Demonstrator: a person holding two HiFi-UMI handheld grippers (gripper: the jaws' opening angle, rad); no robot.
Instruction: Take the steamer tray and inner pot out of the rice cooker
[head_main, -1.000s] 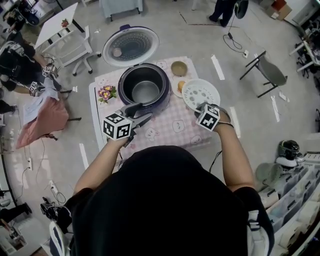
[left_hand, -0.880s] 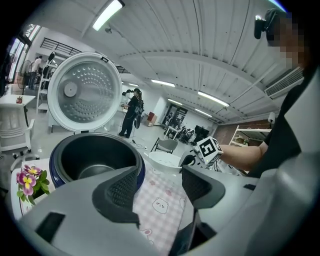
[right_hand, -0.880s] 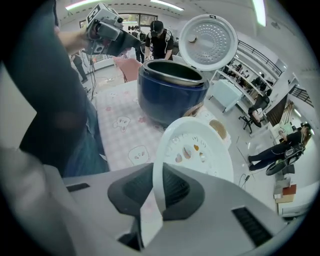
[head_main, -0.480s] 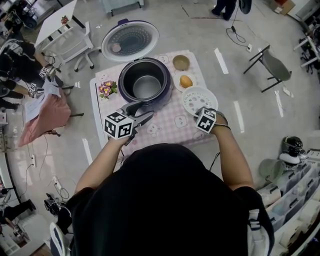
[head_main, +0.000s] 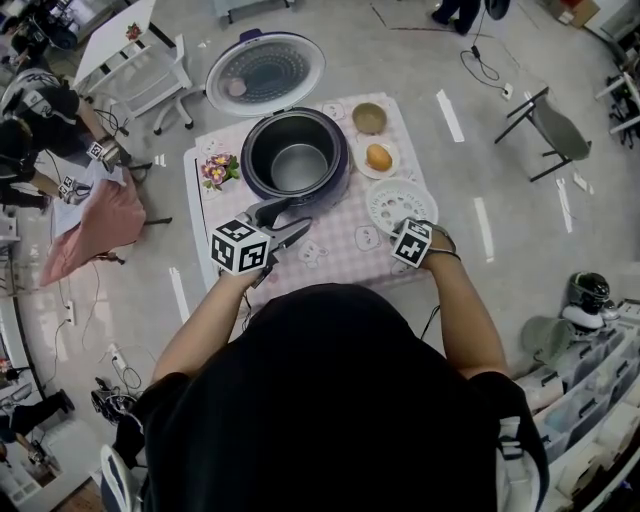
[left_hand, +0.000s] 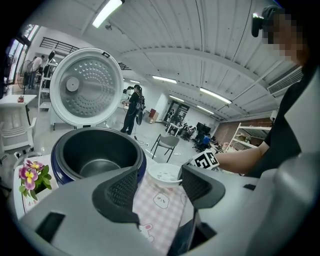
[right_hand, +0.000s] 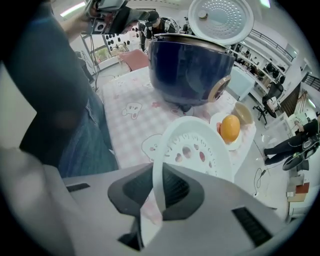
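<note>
In the head view, a small pot of flowers (head_main: 214, 178) stood at the rice cooker's (head_main: 341, 182) nine o'clock on the pink checked cloth (head_main: 340, 255). The left gripper (left_hand: 160, 186) hung at the cooker's six o'clock. Its jaws were spread with nothing between them but cloth further off, and they pointed at the cooker's near wall. The cooker's lid (head_main: 265, 72) was thrown back at twelve o'clock, and the dark inner pot (head_main: 297, 170) sat inside the body, not yet lifted.

The white steamer tray (head_main: 397, 200) was out of the cooker, low over the cloth at its four o'clock. The right gripper (right_hand: 159, 190) pinched the tray's near rim edge-on, the jaws almost together with only the thin wall between the pads. The tray tilted away from the gripper, and I could not tell whether its far edge touched the cloth. A plate with a round orange thing (head_main: 378, 157) lay at the cooker's three o'clock, just beside the tray's far rim. A small bowl (head_main: 369, 118) sat at two o'clock.

The step looked like setting the tray down. To do it well, I would level the tray first and land it flat on bare cloth, short of the plate. The jaws should spread only once it rested. That would leave the left gripper well placed for the pot's rim.
</note>
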